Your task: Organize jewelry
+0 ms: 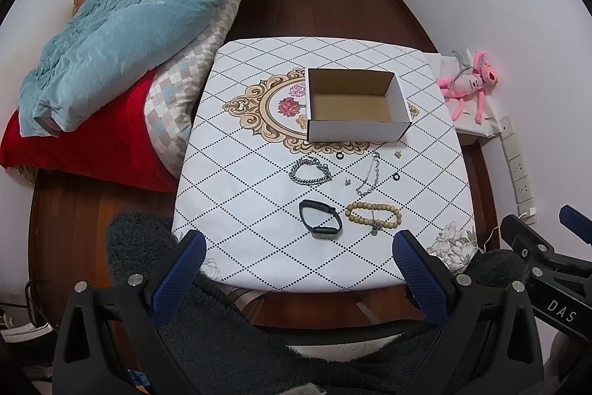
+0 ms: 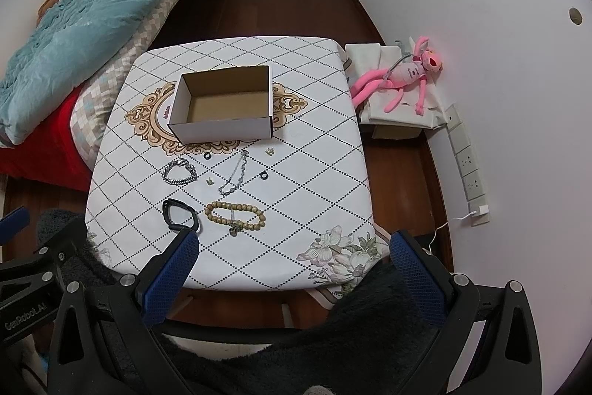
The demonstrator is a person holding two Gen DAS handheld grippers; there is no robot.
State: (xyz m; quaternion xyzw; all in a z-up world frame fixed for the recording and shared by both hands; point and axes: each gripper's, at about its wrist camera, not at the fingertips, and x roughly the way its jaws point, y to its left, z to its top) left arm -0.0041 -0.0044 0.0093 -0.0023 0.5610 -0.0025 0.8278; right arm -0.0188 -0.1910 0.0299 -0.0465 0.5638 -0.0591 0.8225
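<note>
Left wrist view shows the left claw (image 1: 299, 256) spread wide and holding nothing, hanging over the near edge of the table (image 1: 236, 247); the right wrist view shows the right claw (image 2: 294, 256) equally released and unloaded at the same edge. None of the jewelry is stowed yet: the open cardboard box (image 1: 357, 104) sits empty at the table's centre, and every piece lies between it and the near edge. Closest to the claws are the black watch band (image 1: 321, 219) and the wooden bead bracelet (image 1: 373, 213), with the chunky silver bracelet (image 1: 310, 170) and the thin silver chain (image 1: 370, 173) further in. The likely trouble lies with the smallest things: two black rings (image 1: 339, 156) (image 1: 396, 177) and two tiny charms (image 1: 347, 181) (image 1: 397, 154) lie flat on the slick cloth, so broad pads may skid over them or flick them off toward the floor. The chain could drape and snag the box rim, and the light box may slide if bumped. A pendant rests across the beads and might swing loose when lifted.
</note>
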